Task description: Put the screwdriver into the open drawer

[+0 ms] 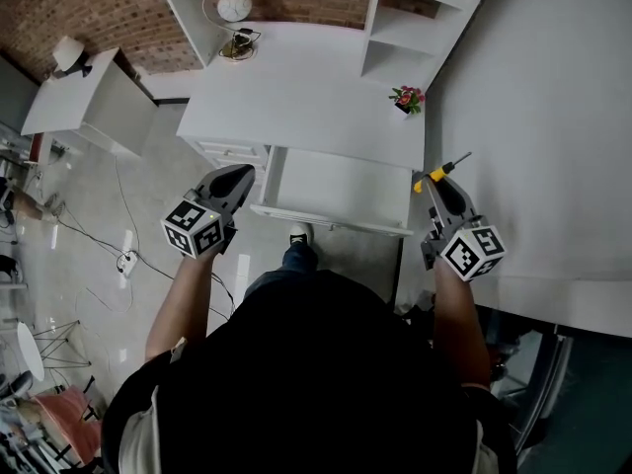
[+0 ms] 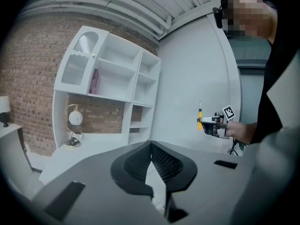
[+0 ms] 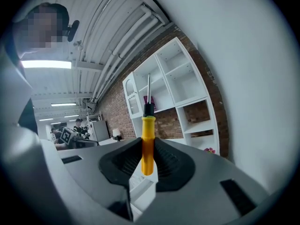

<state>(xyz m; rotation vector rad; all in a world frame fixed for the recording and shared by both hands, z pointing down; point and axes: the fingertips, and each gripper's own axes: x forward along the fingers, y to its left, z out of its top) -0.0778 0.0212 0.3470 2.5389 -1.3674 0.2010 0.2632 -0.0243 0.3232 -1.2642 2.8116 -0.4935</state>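
Note:
The screwdriver [image 1: 434, 173] has a yellow handle and a thin metal shaft. My right gripper [image 1: 437, 184] is shut on the handle and holds it in the air just right of the open white drawer [image 1: 341, 191], level with the drawer's front right corner. In the right gripper view the screwdriver [image 3: 147, 144] stands upright between the pads. My left gripper [image 1: 237, 176] hovers at the drawer's left front corner, shut with nothing in it; its pads [image 2: 157, 159] meet at the tips. The left gripper view shows the screwdriver [image 2: 199, 119] far off to the right.
The drawer hangs from a white desk [image 1: 296, 97] with a shelf unit [image 1: 410, 18] behind. A small flower pot [image 1: 407, 98] stands at the desk's right rear, a round clock [image 1: 234, 6] at the back. A white wall [image 1: 543, 117] runs on the right. Cables [image 1: 123, 255] lie on the floor at left.

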